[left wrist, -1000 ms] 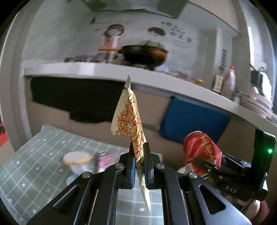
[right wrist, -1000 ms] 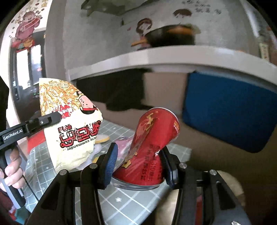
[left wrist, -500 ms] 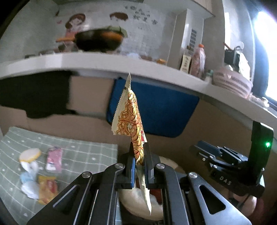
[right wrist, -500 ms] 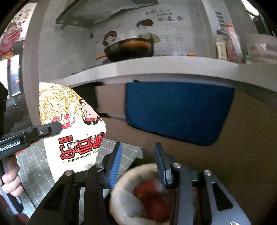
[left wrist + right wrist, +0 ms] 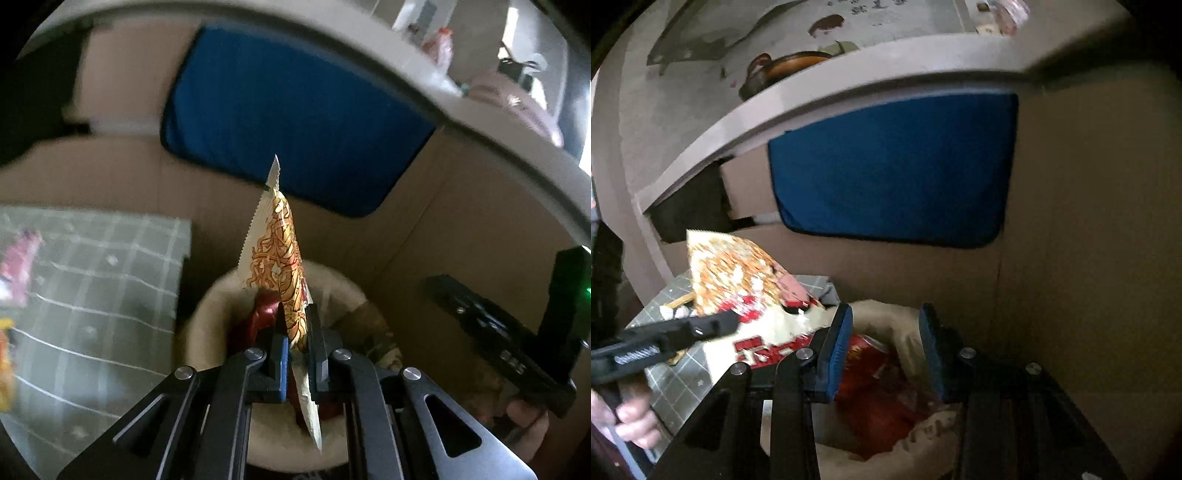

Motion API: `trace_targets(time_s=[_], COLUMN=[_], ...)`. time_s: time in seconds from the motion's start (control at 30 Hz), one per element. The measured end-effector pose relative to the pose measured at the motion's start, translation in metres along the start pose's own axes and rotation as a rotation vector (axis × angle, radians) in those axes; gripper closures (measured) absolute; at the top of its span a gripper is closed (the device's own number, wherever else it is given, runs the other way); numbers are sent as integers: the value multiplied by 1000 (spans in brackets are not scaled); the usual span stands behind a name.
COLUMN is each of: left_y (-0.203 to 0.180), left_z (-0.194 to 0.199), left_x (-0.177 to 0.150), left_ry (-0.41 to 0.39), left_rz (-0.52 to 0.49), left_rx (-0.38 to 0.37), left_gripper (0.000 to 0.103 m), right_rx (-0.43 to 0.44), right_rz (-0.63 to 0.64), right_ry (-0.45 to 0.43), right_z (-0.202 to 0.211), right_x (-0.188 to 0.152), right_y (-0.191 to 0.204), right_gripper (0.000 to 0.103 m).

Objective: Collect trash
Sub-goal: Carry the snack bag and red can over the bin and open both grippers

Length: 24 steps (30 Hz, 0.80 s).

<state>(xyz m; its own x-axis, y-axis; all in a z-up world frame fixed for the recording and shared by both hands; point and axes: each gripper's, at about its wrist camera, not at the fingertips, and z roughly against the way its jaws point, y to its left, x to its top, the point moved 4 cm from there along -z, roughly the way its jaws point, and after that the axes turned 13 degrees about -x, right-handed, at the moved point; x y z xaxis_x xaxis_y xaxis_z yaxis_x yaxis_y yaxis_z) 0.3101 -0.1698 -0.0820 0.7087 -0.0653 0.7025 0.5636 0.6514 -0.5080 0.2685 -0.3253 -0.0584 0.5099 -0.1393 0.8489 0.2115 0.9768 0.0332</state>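
- The noodle packet stands edge-on between the fingers of the left gripper, directly above the cloth bag; its lower tip hangs down toward the bag's mouth.
- The left gripper pinches the packet tight.
- The right gripper hovers over the bag with its jaws spread and nothing between them.
- A red can lies inside the bag, below the right gripper.
- The bag sits in a corner: a brown wall behind and right of it, a checked table mat just left of it.
- More wrappers lie on the mat, well left of the bag.
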Motion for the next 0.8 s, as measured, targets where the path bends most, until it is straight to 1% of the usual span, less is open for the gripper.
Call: trace_targets(time_s=[0.07, 0.13, 0.23, 0.27, 0.37, 0.4, 0.43, 0.47, 0.5, 0.6, 0.63, 0.73, 0.77, 0.8], left_y=[6, 11, 17, 19, 21, 19, 18, 18, 18, 22, 24, 36, 40, 47], left_z=[-22, -46, -68, -70, -67, -62, -57, -49, -38, -6, 4, 42, 60, 69], left_x=[-5, -15, -29, -32, -38, -38, -38, -38, -38, -34, -33, -31, -31, -28], left_ry=[40, 101, 165, 172, 172, 173, 172, 163, 147, 108, 91, 7, -33, -57], left_rz=[17, 13, 14, 22, 43, 39, 42, 51, 62, 75, 78, 87, 87, 84], left_rx=[-6, 17, 45, 44, 2, -16, -27, -41, -54, -65, -55, 9, 39, 59], left_gripper=[95, 95, 95, 95, 87, 75, 56, 49, 47, 47, 47, 47, 47, 47], right_rx=[-7, -10, -18, -18, -19, -18, -17, -15, -11, 4, 7, 36, 47, 56], right_rz=[-7, -11, -9, -10, -11, -11, -11, -12, -14, -14, -10, 0, 8, 16], right_ry=[16, 33, 54, 62, 77, 81, 85, 88, 91, 96, 97, 90, 85, 81], right_z=[-9, -18, -27, -30, -35, -37, -38, -38, -37, -38, -37, -33, -30, -29], right_x=[-6, -9, -14, -16, -18, -17, -18, -19, -21, -20, -20, -18, -17, -16], right_y=[-3, -5, -5, -5, -5, -3, -2, -2, -2, 7, 11, 24, 32, 38], right_gripper=[68, 68, 68, 68, 68, 68, 68, 68, 68, 67, 67, 60, 58, 58])
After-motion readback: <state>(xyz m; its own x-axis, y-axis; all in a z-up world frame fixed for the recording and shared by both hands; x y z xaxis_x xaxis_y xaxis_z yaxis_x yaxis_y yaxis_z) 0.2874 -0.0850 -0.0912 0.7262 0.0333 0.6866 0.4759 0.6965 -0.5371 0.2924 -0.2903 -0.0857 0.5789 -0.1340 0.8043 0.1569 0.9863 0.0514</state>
